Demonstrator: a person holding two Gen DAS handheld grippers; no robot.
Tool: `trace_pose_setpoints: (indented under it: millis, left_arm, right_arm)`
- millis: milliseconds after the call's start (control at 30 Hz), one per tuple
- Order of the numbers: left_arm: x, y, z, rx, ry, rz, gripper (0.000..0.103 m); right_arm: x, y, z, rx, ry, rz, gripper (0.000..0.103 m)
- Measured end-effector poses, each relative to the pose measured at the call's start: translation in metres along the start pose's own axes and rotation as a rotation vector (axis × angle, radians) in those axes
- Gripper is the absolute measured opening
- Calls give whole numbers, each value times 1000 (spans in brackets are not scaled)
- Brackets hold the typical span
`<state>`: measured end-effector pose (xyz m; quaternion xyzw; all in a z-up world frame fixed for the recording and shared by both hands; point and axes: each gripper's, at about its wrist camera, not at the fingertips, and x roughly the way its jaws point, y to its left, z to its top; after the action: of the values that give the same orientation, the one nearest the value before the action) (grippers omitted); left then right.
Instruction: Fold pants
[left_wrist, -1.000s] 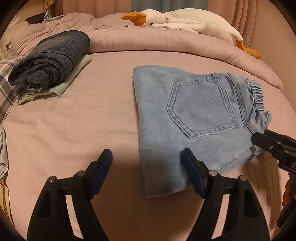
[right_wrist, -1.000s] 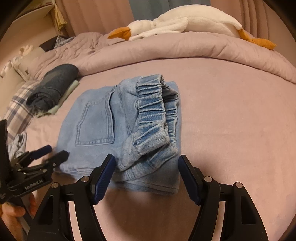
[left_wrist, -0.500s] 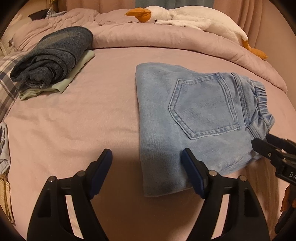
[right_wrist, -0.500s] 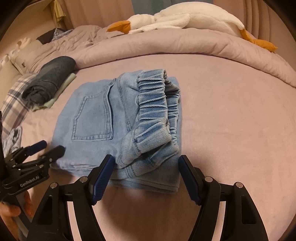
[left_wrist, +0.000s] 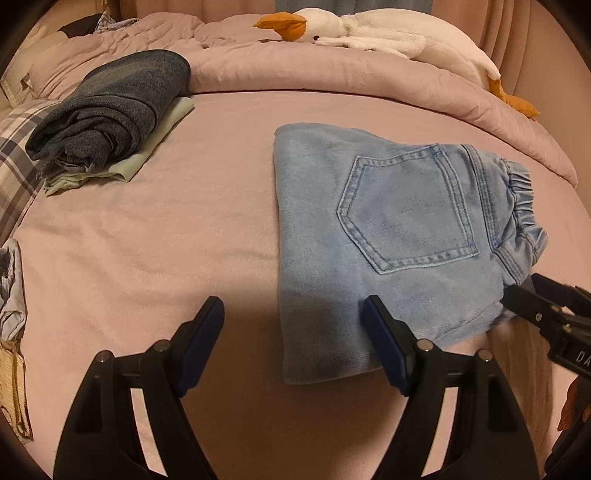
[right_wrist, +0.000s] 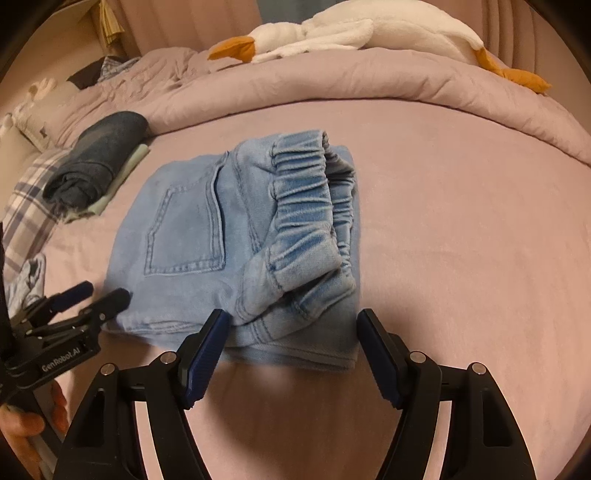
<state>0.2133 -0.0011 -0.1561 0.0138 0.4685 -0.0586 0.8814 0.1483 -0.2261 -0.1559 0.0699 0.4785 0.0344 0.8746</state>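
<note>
Light denim pants (left_wrist: 399, 236) lie folded on the pink bedsheet (left_wrist: 184, 240), unmoved since a second ago. My left gripper (left_wrist: 291, 345) and right gripper (right_wrist: 291, 354) hover spread, empty; fold looks finished.

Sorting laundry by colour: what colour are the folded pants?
Light blue denim pants, clearest in the right wrist view.

folded jeans (left_wrist: 388, 236) on bed (left_wrist: 184, 229), left tongs (left_wrist: 291, 332) gaping

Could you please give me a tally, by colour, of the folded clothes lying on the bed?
Light blue: 1, the folded jeans
Dark blue-grey: 1, the folded garment on top of the stack
Pale green: 1, the folded garment under it
Total: 3
</note>
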Motion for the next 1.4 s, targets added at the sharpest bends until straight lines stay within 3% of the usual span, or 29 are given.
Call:
trace_pose_setpoints:
  millis: [267,367,567,667,800,967,1100,1400]
  left_arm:
    - [-19,-2,-4,-9,-24,-29,78]
    - [-33,-2,-8,-6,-49,-33,89]
    - [-57,-1,-15,-14,-93,-39,92]
    - [-69,0,-18,-27,-112,-46,103]
    - [-86,-1,-21,-28,-137,-59,102]
    - [-112,0,-27,-31,-178,-52,102]
    - [-127,2,-31,-34,-185,-43,103]
    - [-147,5,-46,-43,-161,-6,103]
  right_arm:
    - [-17,2,-4,14,-36,28,72]
    - [-30,8,-6,-15,-66,28,72]
    - [-56,19,-10,-51,-117,44,72]
    - [-66,24,-13,-68,-134,41,74]
    - [-78,29,-20,-73,-156,47,86]
    - [-93,37,-26,-79,-186,48,87]
    - [-106,40,-31,-83,-208,56,101]
    - [-128,50,-42,-101,-228,39,102]
